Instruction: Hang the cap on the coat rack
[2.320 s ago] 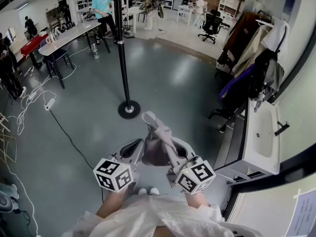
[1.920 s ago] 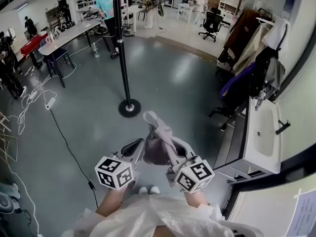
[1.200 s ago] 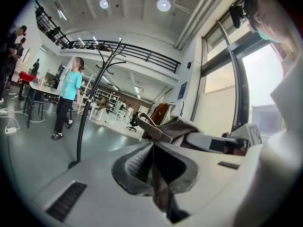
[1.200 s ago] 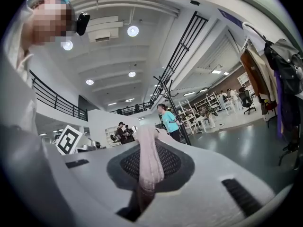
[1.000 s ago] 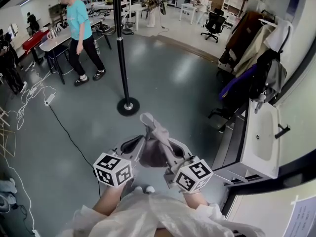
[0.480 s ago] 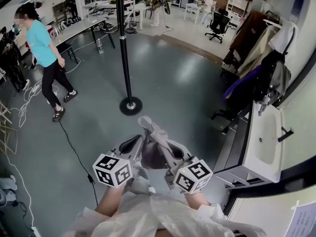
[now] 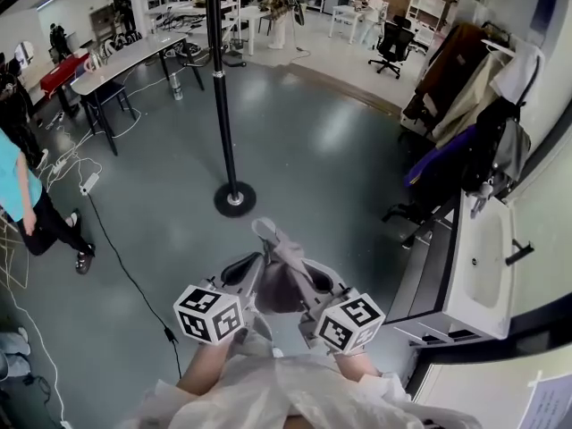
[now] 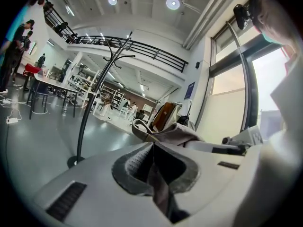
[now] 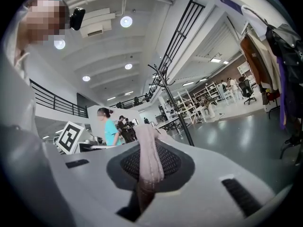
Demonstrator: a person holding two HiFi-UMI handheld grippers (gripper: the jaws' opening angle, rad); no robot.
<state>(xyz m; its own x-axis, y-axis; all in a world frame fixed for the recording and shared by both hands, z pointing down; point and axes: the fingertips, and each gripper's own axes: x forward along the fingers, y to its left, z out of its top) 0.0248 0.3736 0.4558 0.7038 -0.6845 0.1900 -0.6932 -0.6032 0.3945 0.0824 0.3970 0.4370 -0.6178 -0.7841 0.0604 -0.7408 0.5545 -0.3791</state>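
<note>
The grey-beige cap [image 7: 279, 268] hangs between my two grippers, low in the head view, its brim sticking up toward the coat rack. My left gripper [image 7: 248, 271] is shut on the cap's left side, and the fabric [image 8: 160, 186] sits pinched in its jaws. On the other side my right gripper [image 7: 310, 280] is shut on a fold of the cap [image 9: 148, 161]. The black coat rack [image 7: 220, 88] stands ahead on its round base [image 7: 234, 198], some way off. In the left gripper view the coat rack [image 8: 93, 96] shows its curved hooks at the top; the right gripper view has the coat rack [image 9: 176, 109] too.
A person in a teal top [image 7: 27, 206] walks at the left edge, beside a floor cable [image 7: 125, 259]. Tables [image 7: 125, 59] stand at the back left. Hanging coats [image 7: 465, 123] and a sink counter [image 7: 478, 257] line the right side. An office chair [image 7: 393, 45] stands far back.
The person in teal has walked from the back to the left edge. Both grippers, still holding the cap, have shifted slightly lower and a little to the right.
</note>
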